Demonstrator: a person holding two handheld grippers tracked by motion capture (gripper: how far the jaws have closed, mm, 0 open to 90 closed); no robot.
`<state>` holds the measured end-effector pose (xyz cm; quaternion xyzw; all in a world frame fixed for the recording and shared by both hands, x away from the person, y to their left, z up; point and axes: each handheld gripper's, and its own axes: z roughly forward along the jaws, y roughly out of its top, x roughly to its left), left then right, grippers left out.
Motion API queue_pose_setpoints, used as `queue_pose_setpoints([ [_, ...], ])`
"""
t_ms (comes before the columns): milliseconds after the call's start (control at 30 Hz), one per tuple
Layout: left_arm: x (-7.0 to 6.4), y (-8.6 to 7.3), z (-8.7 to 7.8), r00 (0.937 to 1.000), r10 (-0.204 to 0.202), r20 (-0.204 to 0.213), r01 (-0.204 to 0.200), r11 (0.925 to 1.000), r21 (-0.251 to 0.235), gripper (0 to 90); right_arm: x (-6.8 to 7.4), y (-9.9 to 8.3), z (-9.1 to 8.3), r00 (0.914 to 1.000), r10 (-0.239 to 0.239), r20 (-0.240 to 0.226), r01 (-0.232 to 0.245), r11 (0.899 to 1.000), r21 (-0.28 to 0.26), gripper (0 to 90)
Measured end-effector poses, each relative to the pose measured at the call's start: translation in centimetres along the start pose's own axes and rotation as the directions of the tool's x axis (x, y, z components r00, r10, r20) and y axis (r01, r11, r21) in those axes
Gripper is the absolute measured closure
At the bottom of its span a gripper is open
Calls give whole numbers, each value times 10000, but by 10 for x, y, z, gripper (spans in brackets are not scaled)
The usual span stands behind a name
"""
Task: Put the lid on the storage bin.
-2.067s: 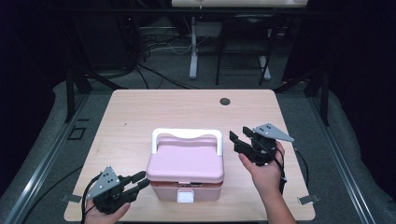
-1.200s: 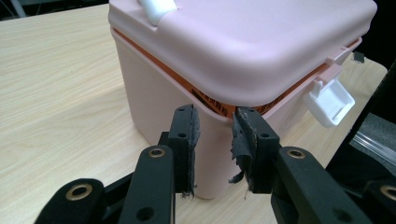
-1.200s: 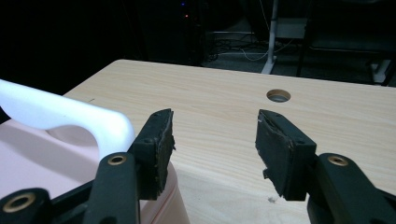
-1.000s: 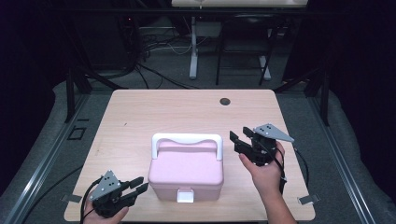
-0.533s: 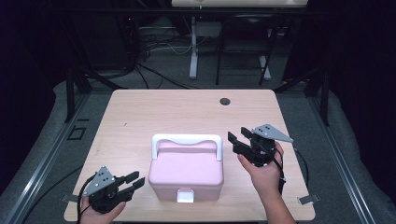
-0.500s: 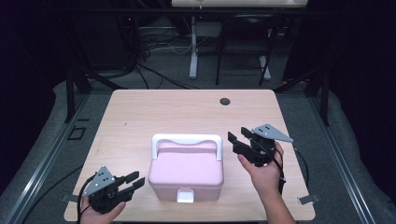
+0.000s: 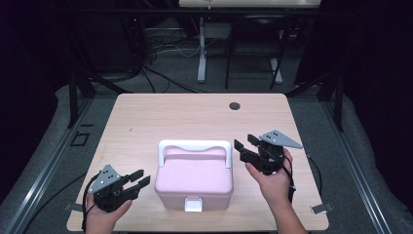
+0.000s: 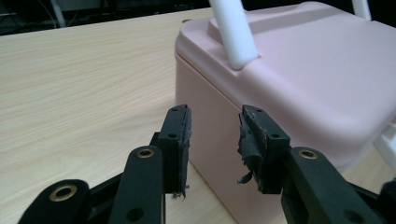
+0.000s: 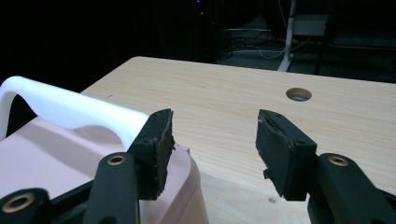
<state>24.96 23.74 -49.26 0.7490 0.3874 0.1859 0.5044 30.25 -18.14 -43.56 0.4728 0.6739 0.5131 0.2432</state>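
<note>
A pink box point(image 7: 194, 181) with a white handle point(image 7: 195, 146) standing upright over its lid and a white latch point(image 7: 193, 204) on its front is sitting closed near the front edge of the wooden table point(image 7: 160, 117), between the two hands. The left gripper point(image 7: 137, 181) is hovering just beside the box's left wall, its jaws standing apart with nothing between them and the frayed pads point(image 8: 179, 140) aiming at the box's corner. The right gripper point(image 7: 245, 147) is hanging just beside the handle's right end, jaws spread wide and gripping nothing, with the table's round cable hole point(image 7: 234, 106) lying well beyond it
</note>
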Motion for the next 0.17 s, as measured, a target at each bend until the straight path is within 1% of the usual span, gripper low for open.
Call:
queue_pose_setpoints([
  [67, 3, 2, 1, 10000, -45, -78, 45, 10000, -35, 615, 0, 0, 0, 10000, 16, -21, -16, 10000, 8, 458],
  [167, 5, 6, 2, 9997, -177, -168, 175, 9998, -137, 570, 1, 0, 0, 9998, 48, -172, -48, 10000, -41, 456],
])
